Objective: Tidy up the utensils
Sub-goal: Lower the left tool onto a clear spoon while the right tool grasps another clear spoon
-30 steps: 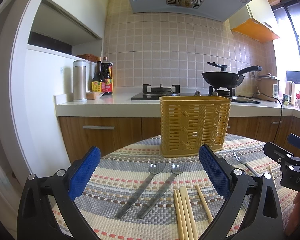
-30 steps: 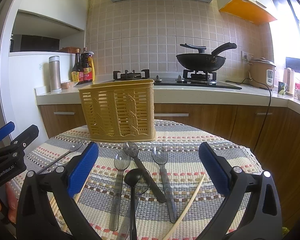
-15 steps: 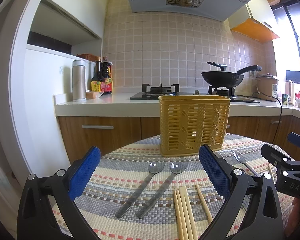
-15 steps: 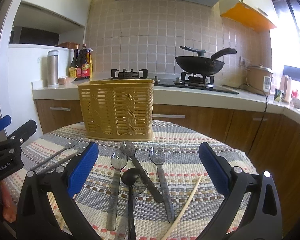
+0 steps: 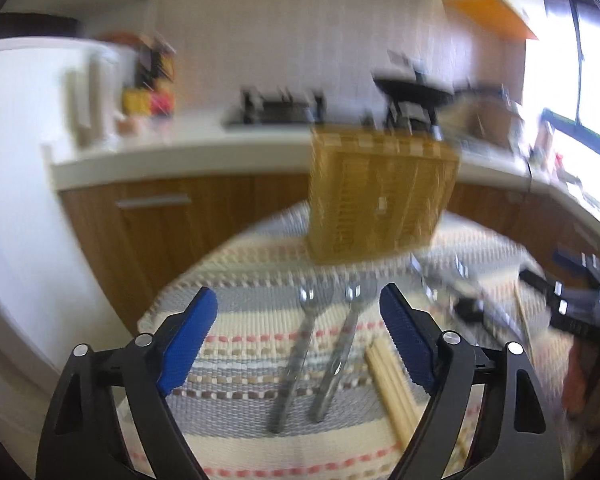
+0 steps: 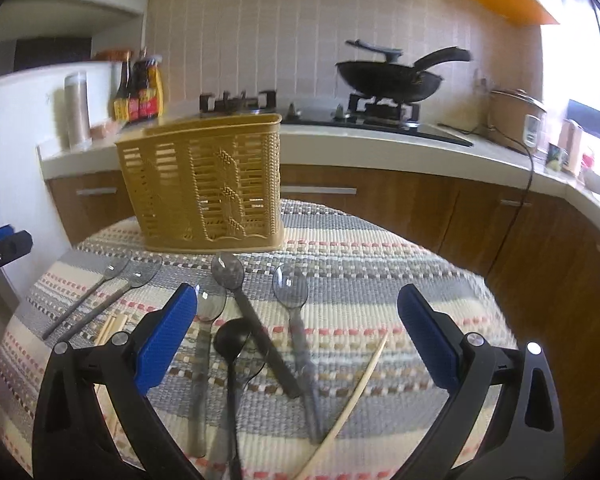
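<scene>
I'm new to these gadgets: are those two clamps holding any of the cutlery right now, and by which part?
Nothing is held. The left gripper is closing above two spoons without touching them; the right gripper stands open above the spoons.

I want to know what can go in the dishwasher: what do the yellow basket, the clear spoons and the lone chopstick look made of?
Yellow basket: looks like moulded plastic, matte, with slotted walls imitating weave. Clear spoons: probably smoky see-through plastic, glossy; the mat's stripes show through the bowl. Lone chopstick: pale, dull, likely bamboo or wood; grain is too fine to confirm.
</scene>
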